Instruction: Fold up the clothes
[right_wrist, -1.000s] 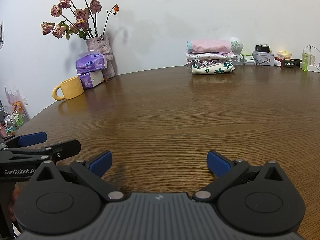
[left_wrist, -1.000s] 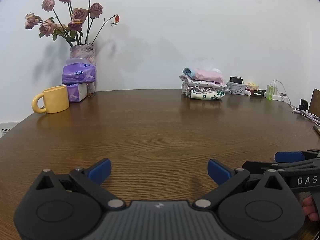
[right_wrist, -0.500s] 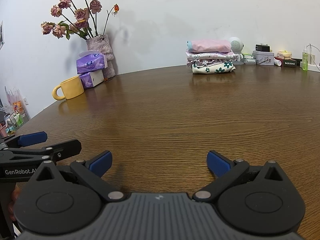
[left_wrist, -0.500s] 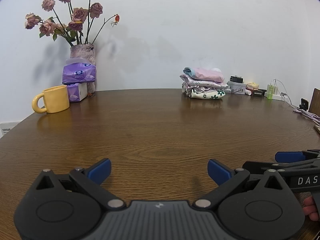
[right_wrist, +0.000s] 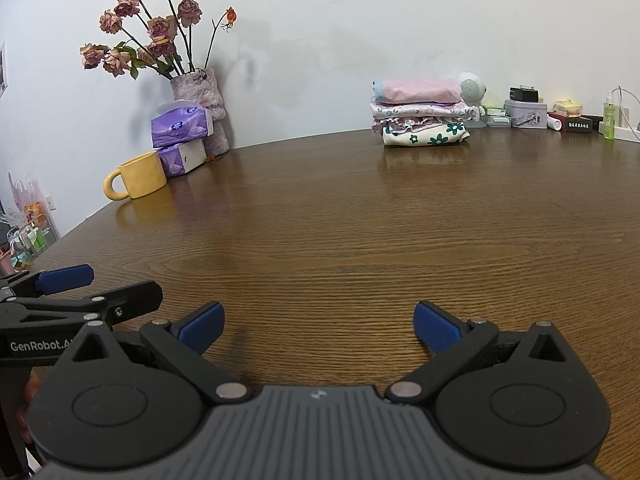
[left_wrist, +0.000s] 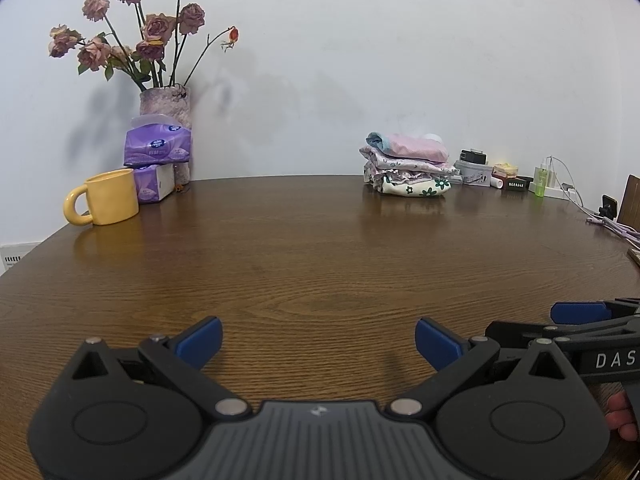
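Brown wood-grain counter (left_wrist: 320, 248) against a white wall (left_wrist: 360, 60). Folded clothes (left_wrist: 408, 172), mug (left_wrist: 110, 197), tissues (left_wrist: 157, 147) and vase (left_wrist: 166, 104) along the far edge. Left gripper (left_wrist: 318, 338) and right gripper (right_wrist: 318, 322) low over bare wood, jaws wide apart, holding nothing.

A dark brown wooden worktop (left_wrist: 320, 248) with a rounded edge spreads ahead of the tool, its grain glossy enough to catch soft reflections. Behind it, far ahead, rises a plain white wall (left_wrist: 360, 60), evenly lit, with faint grey shadows ahead to the left. Low on the wall at far left sits a white socket plate (left_wrist: 12, 256). At far right a brown chair back (left_wrist: 629, 204) shows beside the worktop.
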`<act>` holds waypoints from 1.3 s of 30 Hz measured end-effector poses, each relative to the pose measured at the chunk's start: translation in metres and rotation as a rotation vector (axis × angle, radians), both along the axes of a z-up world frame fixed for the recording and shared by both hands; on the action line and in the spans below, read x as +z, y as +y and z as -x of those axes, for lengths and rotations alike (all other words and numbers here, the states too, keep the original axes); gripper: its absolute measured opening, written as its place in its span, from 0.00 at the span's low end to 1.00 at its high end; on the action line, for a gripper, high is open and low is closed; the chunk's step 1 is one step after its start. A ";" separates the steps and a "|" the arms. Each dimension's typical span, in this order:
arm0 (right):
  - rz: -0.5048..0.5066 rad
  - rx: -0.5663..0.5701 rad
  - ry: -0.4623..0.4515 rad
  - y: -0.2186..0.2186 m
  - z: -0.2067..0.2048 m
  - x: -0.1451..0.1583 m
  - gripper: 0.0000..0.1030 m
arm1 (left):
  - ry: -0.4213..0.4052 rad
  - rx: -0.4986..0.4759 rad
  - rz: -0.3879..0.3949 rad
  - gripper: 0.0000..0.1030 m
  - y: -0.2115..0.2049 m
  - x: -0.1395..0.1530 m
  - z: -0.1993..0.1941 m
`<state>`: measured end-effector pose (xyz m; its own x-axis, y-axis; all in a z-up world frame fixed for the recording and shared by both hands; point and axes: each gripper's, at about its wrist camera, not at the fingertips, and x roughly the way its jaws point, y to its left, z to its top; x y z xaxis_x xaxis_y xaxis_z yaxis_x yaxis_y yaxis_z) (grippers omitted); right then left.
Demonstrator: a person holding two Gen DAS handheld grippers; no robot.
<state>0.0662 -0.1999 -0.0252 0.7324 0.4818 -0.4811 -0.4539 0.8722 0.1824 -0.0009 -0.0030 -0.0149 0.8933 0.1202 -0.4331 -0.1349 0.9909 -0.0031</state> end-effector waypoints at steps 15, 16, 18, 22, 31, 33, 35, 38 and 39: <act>-0.004 0.000 0.001 -0.001 0.000 0.000 1.00 | 0.004 0.001 -0.008 1.00 -0.002 -0.001 0.000; -0.004 0.000 0.001 -0.001 0.000 0.000 1.00 | 0.003 0.001 -0.008 1.00 -0.001 -0.001 0.000; -0.004 0.000 0.002 -0.001 0.000 0.000 1.00 | 0.003 0.001 -0.008 1.00 -0.001 -0.001 0.000; -0.004 -0.001 0.000 -0.001 0.000 0.001 1.00 | 0.001 0.001 -0.009 1.00 -0.001 -0.001 0.000; -0.005 0.000 0.000 -0.001 -0.001 0.000 1.00 | 0.003 0.003 -0.012 1.00 -0.002 0.000 0.000; -0.005 0.000 0.000 -0.001 -0.001 0.000 1.00 | 0.003 0.003 -0.012 1.00 -0.002 0.000 0.000; -0.005 0.000 -0.001 -0.001 -0.001 0.000 1.00 | 0.004 0.003 -0.012 1.00 -0.002 0.000 0.000; -0.005 0.000 -0.001 -0.001 -0.001 0.000 1.00 | 0.004 0.004 -0.013 1.00 -0.002 0.000 0.000; -0.005 0.000 -0.001 -0.001 -0.001 0.000 1.00 | 0.004 0.004 -0.013 1.00 -0.002 0.000 0.000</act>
<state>0.0670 -0.2009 -0.0253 0.7330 0.4842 -0.4778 -0.4541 0.8713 0.1862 -0.0006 -0.0052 -0.0151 0.8912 0.1299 -0.4346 -0.1392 0.9902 0.0107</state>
